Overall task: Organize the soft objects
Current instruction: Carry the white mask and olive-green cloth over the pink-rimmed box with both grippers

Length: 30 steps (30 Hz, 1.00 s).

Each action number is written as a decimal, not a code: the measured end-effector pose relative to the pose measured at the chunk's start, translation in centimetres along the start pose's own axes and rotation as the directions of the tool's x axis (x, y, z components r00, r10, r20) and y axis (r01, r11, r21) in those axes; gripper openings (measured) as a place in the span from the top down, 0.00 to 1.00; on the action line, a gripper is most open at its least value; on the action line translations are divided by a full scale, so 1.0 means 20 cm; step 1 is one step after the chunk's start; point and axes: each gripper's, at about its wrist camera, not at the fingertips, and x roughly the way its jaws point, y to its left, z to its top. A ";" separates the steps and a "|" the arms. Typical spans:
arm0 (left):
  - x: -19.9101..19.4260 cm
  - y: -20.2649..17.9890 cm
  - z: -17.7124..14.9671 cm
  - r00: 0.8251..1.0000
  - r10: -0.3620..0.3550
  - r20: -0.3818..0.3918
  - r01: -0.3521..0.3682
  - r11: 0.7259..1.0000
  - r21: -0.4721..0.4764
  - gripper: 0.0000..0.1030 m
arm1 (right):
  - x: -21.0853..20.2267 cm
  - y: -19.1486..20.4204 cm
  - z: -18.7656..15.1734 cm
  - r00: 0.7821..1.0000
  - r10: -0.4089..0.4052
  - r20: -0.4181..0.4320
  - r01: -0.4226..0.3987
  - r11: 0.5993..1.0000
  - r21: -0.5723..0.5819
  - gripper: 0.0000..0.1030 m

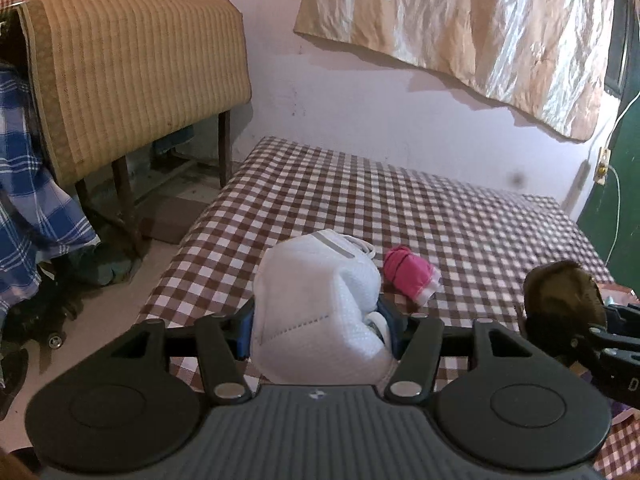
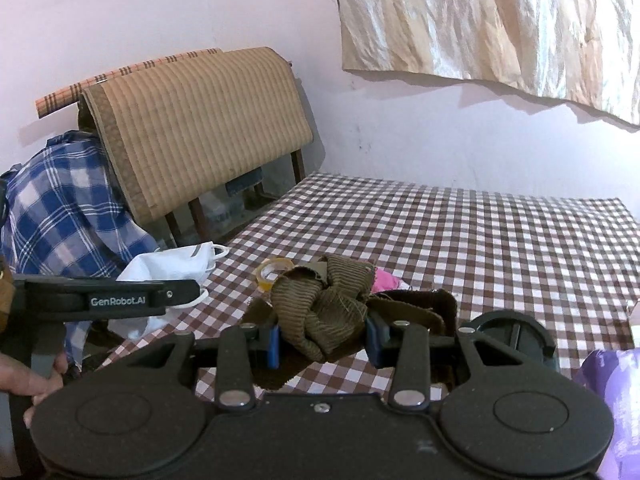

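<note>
Left gripper (image 1: 318, 330) clamping puffy white quilted mask (image 1: 316, 312), right gripper (image 2: 324, 342) pinching ribbed olive corduroy (image 2: 324, 312) — checked cloth (image 1: 400, 208) beneath

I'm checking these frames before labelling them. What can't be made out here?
- Tape roll: right wrist view, partly behind the brown cloth.
- Pink bundle: only a sliver in the right view, behind that cloth.
- Purple thing: cut off by the right edge, unidentifiable.
- White mask: its lower part is hidden by the left gripper body.
</note>
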 end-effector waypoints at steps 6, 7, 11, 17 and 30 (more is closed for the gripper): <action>-0.05 -0.02 0.00 1.000 -0.004 0.021 0.004 1.000 -0.010 0.42 | -0.06 -0.03 0.04 1.000 -0.011 0.023 0.011 1.000 -0.019 0.54; -0.06 -0.02 0.00 1.000 -0.004 0.023 0.004 1.000 -0.014 0.42 | -0.07 -0.03 0.04 1.000 -0.016 0.027 0.016 1.000 -0.021 0.54; -0.08 -0.03 0.01 1.000 -0.007 0.031 0.008 1.000 -0.015 0.42 | -0.10 -0.06 0.05 0.999 -0.026 0.037 0.027 0.999 -0.020 0.54; -0.10 -0.06 0.01 0.999 -0.014 0.037 0.015 1.000 -0.006 0.42 | -0.13 -0.09 0.07 0.998 -0.038 0.051 0.039 0.999 -0.014 0.54; -0.11 -0.09 0.01 0.998 -0.040 0.037 0.040 0.999 -0.004 0.42 | -0.17 -0.12 0.09 0.996 -0.063 0.060 0.064 0.998 -0.014 0.54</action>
